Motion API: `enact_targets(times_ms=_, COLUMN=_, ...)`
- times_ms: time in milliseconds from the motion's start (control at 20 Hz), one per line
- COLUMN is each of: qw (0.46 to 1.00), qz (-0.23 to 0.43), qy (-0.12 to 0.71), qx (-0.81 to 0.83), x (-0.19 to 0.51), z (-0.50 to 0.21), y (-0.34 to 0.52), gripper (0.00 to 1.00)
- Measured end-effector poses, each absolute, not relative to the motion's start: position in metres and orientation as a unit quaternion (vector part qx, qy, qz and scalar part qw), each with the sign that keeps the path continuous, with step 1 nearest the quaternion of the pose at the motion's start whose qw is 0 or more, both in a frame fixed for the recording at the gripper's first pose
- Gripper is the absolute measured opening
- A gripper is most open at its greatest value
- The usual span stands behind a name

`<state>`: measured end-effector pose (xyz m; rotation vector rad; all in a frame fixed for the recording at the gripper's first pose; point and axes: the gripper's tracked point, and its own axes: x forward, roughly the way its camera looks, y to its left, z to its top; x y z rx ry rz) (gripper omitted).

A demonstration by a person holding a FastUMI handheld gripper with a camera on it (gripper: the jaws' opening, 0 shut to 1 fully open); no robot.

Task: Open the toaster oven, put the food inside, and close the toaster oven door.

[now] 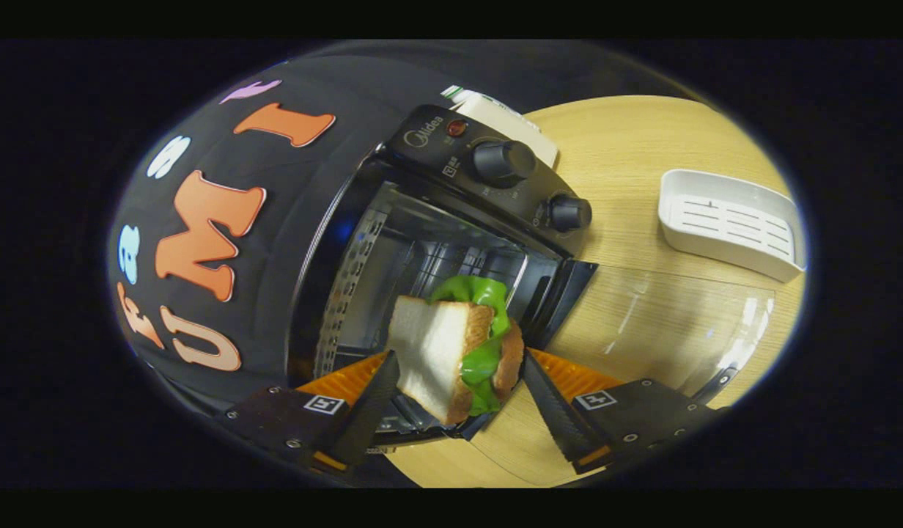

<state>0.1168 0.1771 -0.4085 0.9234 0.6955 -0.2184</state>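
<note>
The gripper [459,367] holds the sandwich [451,356] between both fingers, pressing its bread faces, just before the open toaster oven [422,242] on the desk [642,147]. The sandwich looks light and soft (the lettuce may slip), so a gentle grip seems best.

Beyond my fingers I see a light wood-grain table [642,147] carrying a black toaster oven [451,220] with its glass door [664,330] lowered flat over the tabletop, a white slotted tray [730,224] well apart from it, and a pale box [506,125] behind it.
</note>
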Motion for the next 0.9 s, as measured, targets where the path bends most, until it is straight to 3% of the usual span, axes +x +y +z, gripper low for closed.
enact_targets(times_ms=450, qw=0.868, qz=-0.036, qy=0.351, qx=0.348, x=0.031, z=-0.359, y=0.161, gripper=0.98)
enact_targets(times_ms=900, qw=0.923, qz=0.016, qy=0.378, qx=0.073, x=-0.058, z=-0.369, y=0.121, gripper=0.98)
